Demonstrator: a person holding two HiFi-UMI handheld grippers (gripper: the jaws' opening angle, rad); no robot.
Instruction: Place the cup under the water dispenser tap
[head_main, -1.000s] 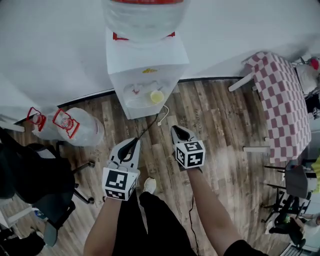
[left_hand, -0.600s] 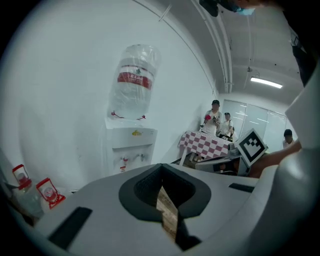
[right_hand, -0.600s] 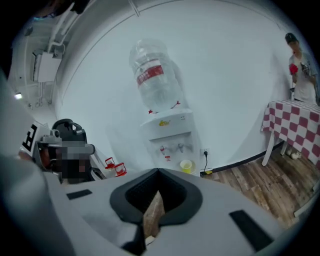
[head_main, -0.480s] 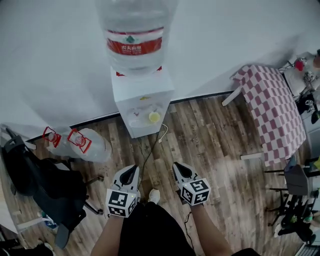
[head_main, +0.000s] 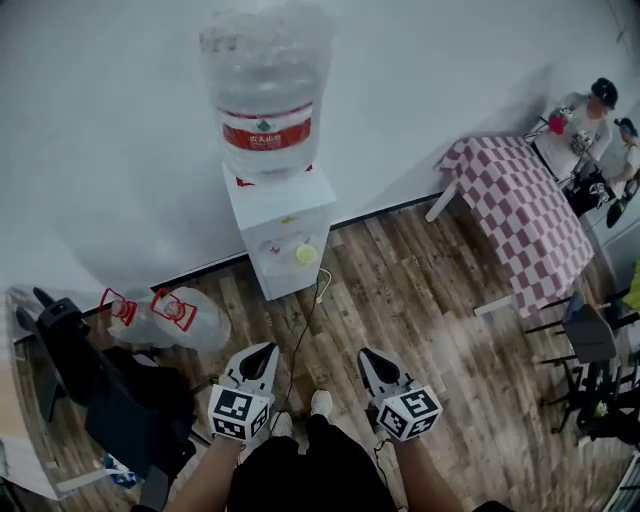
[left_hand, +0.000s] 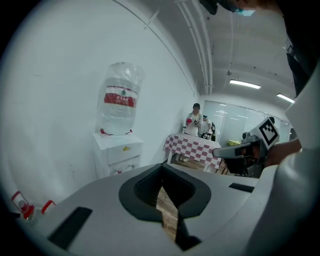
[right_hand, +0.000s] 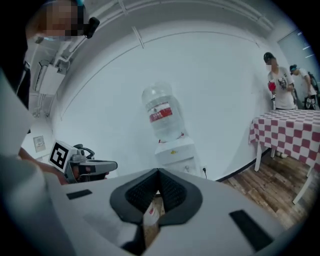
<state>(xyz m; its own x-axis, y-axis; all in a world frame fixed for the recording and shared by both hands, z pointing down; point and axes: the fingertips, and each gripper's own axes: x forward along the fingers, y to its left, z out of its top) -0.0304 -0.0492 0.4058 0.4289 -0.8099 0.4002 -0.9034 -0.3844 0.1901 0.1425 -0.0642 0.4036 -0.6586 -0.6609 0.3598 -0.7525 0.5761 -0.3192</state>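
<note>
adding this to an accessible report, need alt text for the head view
A white water dispenser with a large bottle on top stands against the wall, a yellow cup in its tap recess. Nearer the camera, the left gripper and right gripper are both shut and empty above the wood floor.

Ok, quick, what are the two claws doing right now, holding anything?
Left claw: closed, holding nothing.
Right claw: closed, holding nothing.

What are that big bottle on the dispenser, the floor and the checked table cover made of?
Water bottle: likely clear plastic; you see through its ribbed walls.
Floor: wood or wood-look planks with grain, slightly glossy.
Table cover: cloth or vinyl, cannot tell; it drapes over the edges.
</note>
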